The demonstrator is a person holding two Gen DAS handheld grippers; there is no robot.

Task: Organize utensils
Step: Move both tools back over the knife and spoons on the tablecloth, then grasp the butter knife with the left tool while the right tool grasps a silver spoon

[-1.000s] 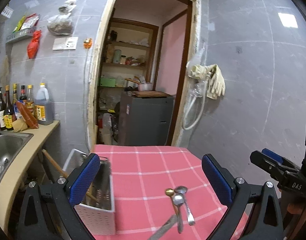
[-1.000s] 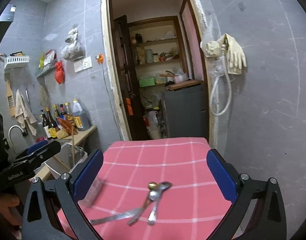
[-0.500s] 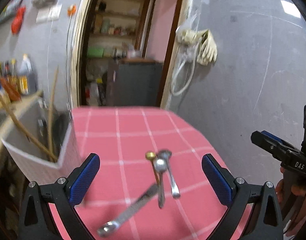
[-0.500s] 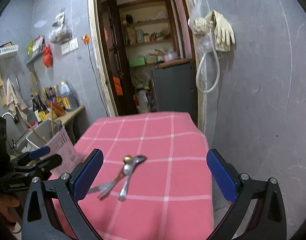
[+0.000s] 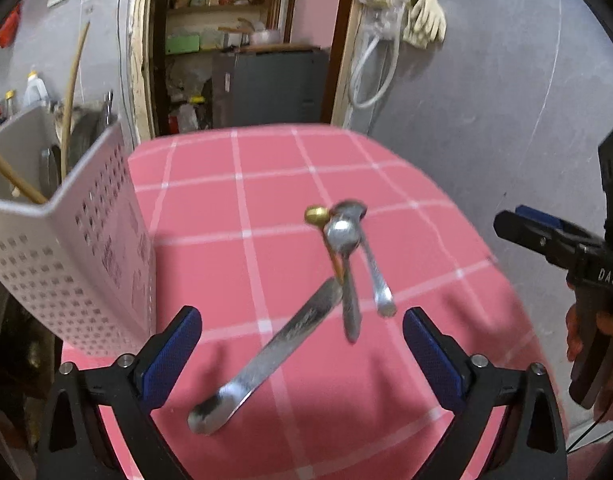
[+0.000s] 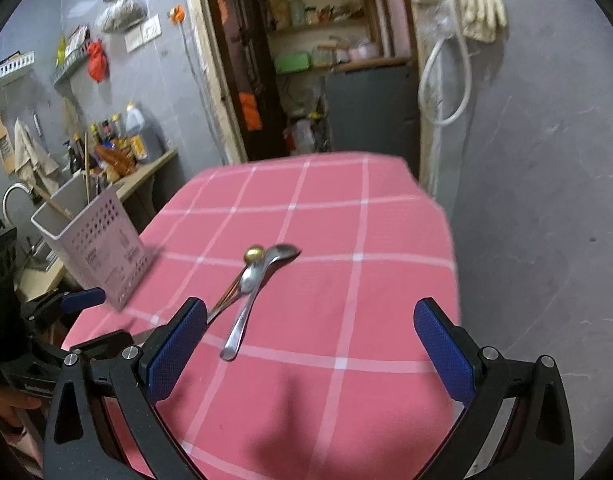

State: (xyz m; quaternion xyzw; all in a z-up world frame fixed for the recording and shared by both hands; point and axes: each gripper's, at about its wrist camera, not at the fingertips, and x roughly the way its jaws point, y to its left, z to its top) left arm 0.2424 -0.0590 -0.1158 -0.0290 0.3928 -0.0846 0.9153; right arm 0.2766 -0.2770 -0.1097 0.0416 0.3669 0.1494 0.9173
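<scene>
Several utensils lie in a loose heap on the pink checked tablecloth [image 5: 226, 184]: a long flat steel utensil [image 5: 274, 352], two steel spoons [image 5: 346, 264] and a small gold-headed spoon [image 5: 317, 214]. My left gripper [image 5: 300, 320] hovers over the near end of the heap. Its jaws are closing but still wide, and the flat utensil lies below between them, untouched. My right gripper [image 6: 310, 308] stands open just right of the spoons [image 6: 258, 276], holding nothing. A white perforated utensil holder [image 5: 78, 264] with wooden sticks inside stands at the table's left edge.
The table ends close to a grey wall on the right and an open pantry doorway behind. A counter with bottles [image 6: 126, 140] and a sink tap [image 6: 14, 192] lies left of the holder [image 6: 102, 256]. A hand carries the right gripper [image 5: 518, 224] at the left wrist view's right edge.
Both grippers have come down and tipped toward the table, so the utensils look larger and nearer. The holder now stands close at the left gripper's left.
</scene>
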